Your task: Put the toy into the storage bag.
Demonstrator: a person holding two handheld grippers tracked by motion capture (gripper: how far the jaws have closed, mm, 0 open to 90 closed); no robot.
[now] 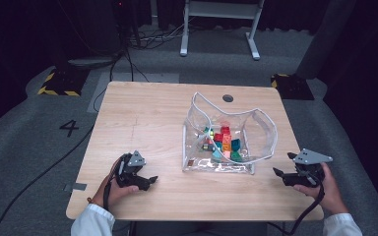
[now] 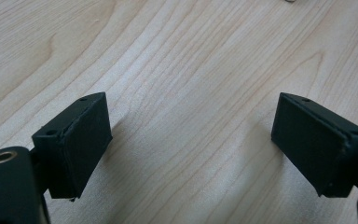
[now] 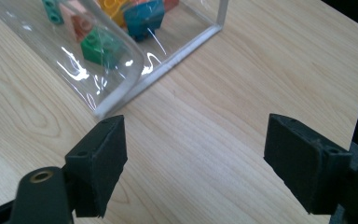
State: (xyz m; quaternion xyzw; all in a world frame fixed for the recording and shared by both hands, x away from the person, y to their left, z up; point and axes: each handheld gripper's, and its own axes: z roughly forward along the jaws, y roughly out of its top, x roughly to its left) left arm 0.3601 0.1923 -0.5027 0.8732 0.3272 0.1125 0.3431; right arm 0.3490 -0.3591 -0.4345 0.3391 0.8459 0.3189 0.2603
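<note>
Both hands rest low and well apart, left tool [image 1: 145, 181] and right tool [image 1: 281, 169] each gaping wide, gripping nothing.

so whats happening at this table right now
A person sits at a light wooden table with a black two-jaw gripper in each hand. The left gripper and the right gripper both rest low over the tabletop, jaws wide open and holding nothing. Between them stands a clear soft plastic bag, open at the top, with a heap of small coloured toy bricks inside. The right gripper points at the bag's near corner; neither touches it.
</note>
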